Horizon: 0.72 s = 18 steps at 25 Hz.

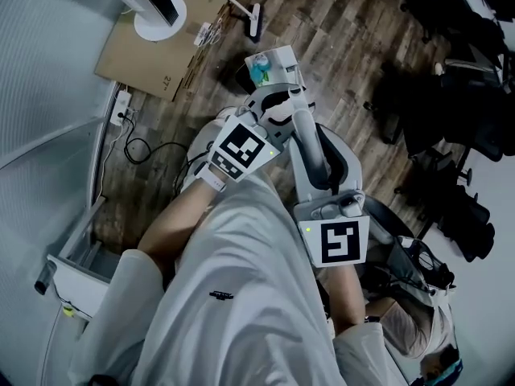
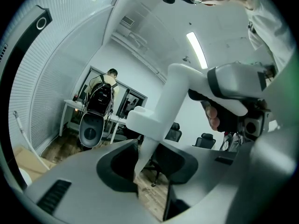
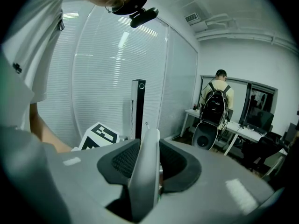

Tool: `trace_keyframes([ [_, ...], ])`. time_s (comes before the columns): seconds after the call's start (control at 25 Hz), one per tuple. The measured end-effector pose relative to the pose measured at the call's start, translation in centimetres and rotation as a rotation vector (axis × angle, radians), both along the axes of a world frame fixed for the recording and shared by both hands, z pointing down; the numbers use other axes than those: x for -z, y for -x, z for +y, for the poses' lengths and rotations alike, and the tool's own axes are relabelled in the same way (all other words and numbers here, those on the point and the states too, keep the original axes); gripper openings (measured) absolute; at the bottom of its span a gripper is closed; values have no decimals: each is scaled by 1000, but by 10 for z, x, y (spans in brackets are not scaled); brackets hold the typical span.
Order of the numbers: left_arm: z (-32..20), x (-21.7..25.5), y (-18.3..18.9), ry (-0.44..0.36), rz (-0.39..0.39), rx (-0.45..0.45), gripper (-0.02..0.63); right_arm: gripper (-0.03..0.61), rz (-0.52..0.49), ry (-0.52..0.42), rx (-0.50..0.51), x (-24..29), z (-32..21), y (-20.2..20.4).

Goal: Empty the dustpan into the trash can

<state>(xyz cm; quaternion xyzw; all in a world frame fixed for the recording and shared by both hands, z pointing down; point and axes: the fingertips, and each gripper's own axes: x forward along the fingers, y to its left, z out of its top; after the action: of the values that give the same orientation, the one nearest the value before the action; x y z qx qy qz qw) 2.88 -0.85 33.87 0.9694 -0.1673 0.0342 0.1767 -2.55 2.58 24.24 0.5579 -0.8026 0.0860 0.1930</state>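
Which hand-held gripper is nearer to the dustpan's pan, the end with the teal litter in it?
Left. The left hand-held gripper sits on the handle right behind the pan. The right hand-held gripper grips the same handle farther back, away from the pan.

Left hand-held gripper [image 2: 147,166] clamped, right hand-held gripper [image 3: 149,166] clamped

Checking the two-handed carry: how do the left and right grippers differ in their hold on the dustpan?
The left gripper sits nearer the dustpan scoop, the right gripper further back along the handle, nearer the person. The left gripper's marker cube looks tilted, the right gripper's squarer. Both are shut on the handle.
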Motion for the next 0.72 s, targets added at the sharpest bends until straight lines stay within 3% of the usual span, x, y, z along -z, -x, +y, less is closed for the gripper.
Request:
trace_keyframes([
  [0.44, 1, 3, -6, -16, 26, -3, 121, 140, 34, 2, 57, 1, 4, -5],
  [0.72, 12, -7, 0, -10, 25, -2, 124, 140, 95, -4, 158, -11, 18, 6],
])
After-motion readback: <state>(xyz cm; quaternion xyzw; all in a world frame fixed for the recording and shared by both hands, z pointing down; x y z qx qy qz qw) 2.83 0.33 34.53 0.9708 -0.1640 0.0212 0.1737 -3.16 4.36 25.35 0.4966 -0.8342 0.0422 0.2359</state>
